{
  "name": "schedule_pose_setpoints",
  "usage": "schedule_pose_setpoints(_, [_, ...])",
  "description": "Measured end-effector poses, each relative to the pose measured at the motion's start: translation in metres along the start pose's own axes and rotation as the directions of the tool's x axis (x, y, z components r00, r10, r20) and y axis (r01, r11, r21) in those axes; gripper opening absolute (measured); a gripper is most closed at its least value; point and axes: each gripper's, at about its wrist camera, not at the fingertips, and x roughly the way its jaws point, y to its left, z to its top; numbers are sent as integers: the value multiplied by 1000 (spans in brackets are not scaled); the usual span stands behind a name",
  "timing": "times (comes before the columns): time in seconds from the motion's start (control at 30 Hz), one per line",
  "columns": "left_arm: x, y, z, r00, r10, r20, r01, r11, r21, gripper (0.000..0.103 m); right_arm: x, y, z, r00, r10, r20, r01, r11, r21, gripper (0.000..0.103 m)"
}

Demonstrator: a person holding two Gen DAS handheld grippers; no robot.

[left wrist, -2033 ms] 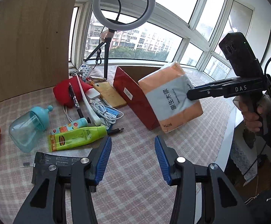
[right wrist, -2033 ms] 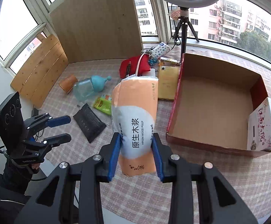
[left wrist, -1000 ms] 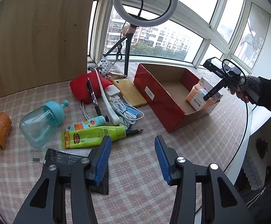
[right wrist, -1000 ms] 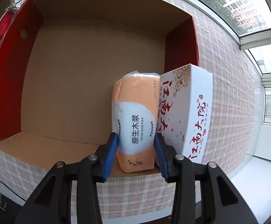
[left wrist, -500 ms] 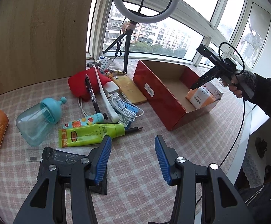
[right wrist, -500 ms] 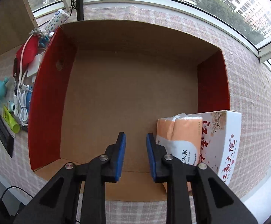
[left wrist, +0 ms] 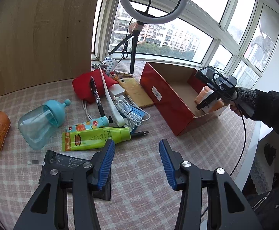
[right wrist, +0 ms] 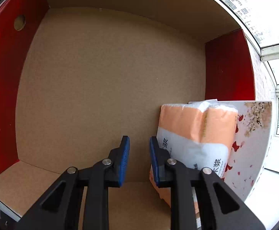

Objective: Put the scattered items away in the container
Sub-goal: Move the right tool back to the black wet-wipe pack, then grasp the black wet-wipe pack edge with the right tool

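Left gripper (left wrist: 136, 163) pointed down at a slant, blue pads (left wrist: 106, 161) apart, nothing between them; right gripper (right wrist: 139, 163) pointed steeply down, jaws had just been closing, pads (right wrist: 124, 162) near each other with a narrow gap, nothing between them; in the left wrist view right hand (left wrist: 235, 106) gripped the right gripper's handle, dark sleeve (left wrist: 271, 109) with grey cuff reaching in from the right edge.
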Motion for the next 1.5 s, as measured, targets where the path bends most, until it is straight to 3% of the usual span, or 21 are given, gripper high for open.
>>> schedule_pose_setpoints(0.17, [-1, 9, -7, 1000, 24, -6, -25, 999, -25, 45, -7, 2, -6, 999, 16, 29, -16, 1000, -3, 20])
schedule_pose_setpoints(0.33, [-2, 36, -32, 995, 81, -57, -86, 992, -96, 45, -29, -6, -16, 989, 58, 134, -63, 997, 35, 25])
schedule_pose_setpoints(0.43, [-2, 55, -49, 987, 131, -96, -142, 983, -119, 45, -46, -18, -30, 971, 104, 217, -126, 988, 91, 28])
schedule_pose_setpoints(0.6, [0, 84, -67, 975, 175, -139, -198, 963, -181, 45, -76, -39, -63, 914, 170, 368, -246, 954, 171, 39])
schedule_pose_setpoints(0.67, [1, 93, -71, 972, 185, -148, -213, 956, -203, 45, -90, -43, -80, 879, 196, 434, -299, 937, 181, 43])
schedule_pose_setpoints(0.73, [4, 98, -74, 967, 200, -159, -231, 949, -213, 45, -106, -44, -98, 830, 241, 502, -370, 913, 174, 48])
schedule_pose_setpoints(0.87, [10, 106, -77, 965, 190, -179, -229, 946, -231, 45, -139, -26, -135, 700, 329, 634, -506, 855, 115, 51])
schedule_pose_setpoints(0.93, [12, 107, -78, 966, 177, -186, -218, 948, -232, 45, -150, -5, -130, 633, 401, 662, -563, 825, 39, 54])
schedule_pose_setpoints(1.0, [15, 106, -79, 967, 165, -192, -207, 952, -225, 45, -157, 26, -131, 604, 486, 631, -589, 806, -57, 54])
schedule_pose_setpoints(1.1, [20, 105, -80, 969, 143, -199, -186, 958, -216, 45, -157, 90, -118, 602, 592, 536, -593, 781, -196, 54])
schedule_pose_setpoints(1.27, [26, 107, -80, 971, 112, -209, -158, 964, -216, 45, -147, 191, -106, 629, 679, 379, -576, 734, -361, 52])
schedule_pose_setpoints(1.37, [27, 110, -81, 975, 86, -206, -134, 964, -229, 45, -138, 242, -87, 648, 700, 299, -560, 705, -435, 42])
schedule_pose_setpoints(1.5, [30, 113, -83, 979, 59, -196, -108, 962, -249, 45, -126, 295, -58, 690, 680, 248, -510, 700, -500, 41])
